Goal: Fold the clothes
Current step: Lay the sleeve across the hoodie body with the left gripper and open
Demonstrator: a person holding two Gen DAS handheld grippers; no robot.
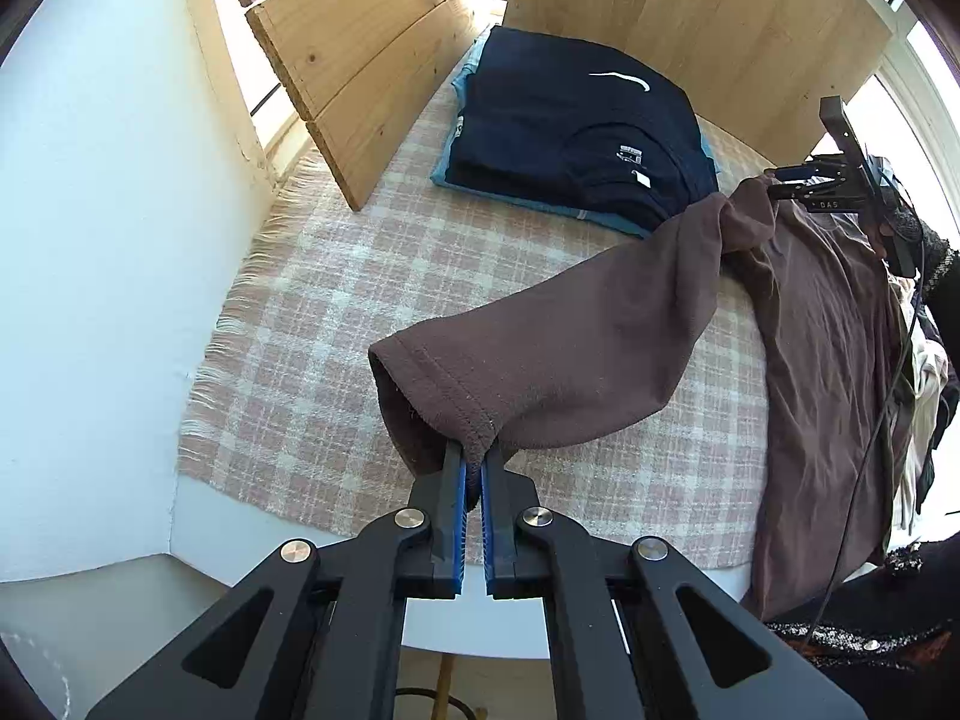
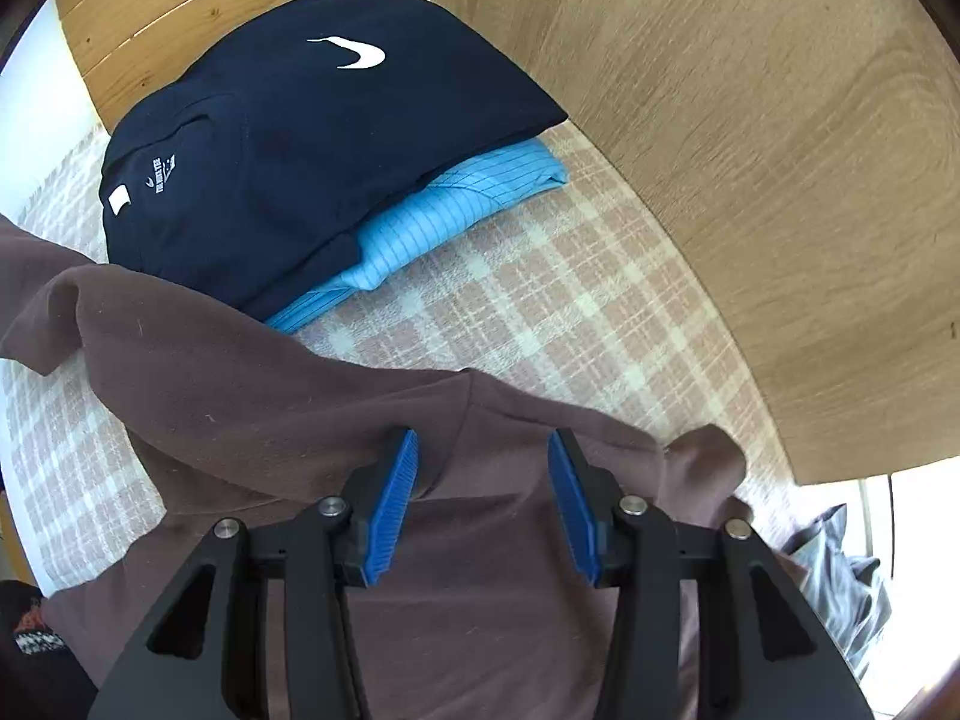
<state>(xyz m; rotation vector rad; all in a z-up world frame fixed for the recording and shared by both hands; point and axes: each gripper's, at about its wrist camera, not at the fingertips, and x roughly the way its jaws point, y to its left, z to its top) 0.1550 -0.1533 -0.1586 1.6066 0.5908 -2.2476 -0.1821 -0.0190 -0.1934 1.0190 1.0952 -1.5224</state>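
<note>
A: Big picture first: the brown shirt [image 1: 828, 324] lies over the checked cloth [image 1: 336, 300] on the tabletop, body stretched out under the right gripper [image 2: 483, 450], with one sleeve [image 1: 570, 354] running out as a long tube toward the left gripper [image 1: 474, 462].

B: And the folded pile?

A: The navy shirt [image 2: 288, 138] on the light blue shirt [image 2: 420, 222] sits beyond both sets of fingers, clear of the fold.

B: Left side?

A: Pinched shut on the sleeve cuff [image 1: 456, 396], cloth bunched right between the blue pads [image 1: 461, 480], cuff lifted off the cloth.

B: Right side?

A: Fingers stand partly open, hovering just above the shirt near its collar edge, gripping nothing.

B: So what matters next?

A: The sleeve's long axis: it runs from the left fingers straight across to the right ones. I'd say the left hand carries that cuff along that line, onto the body.
</note>
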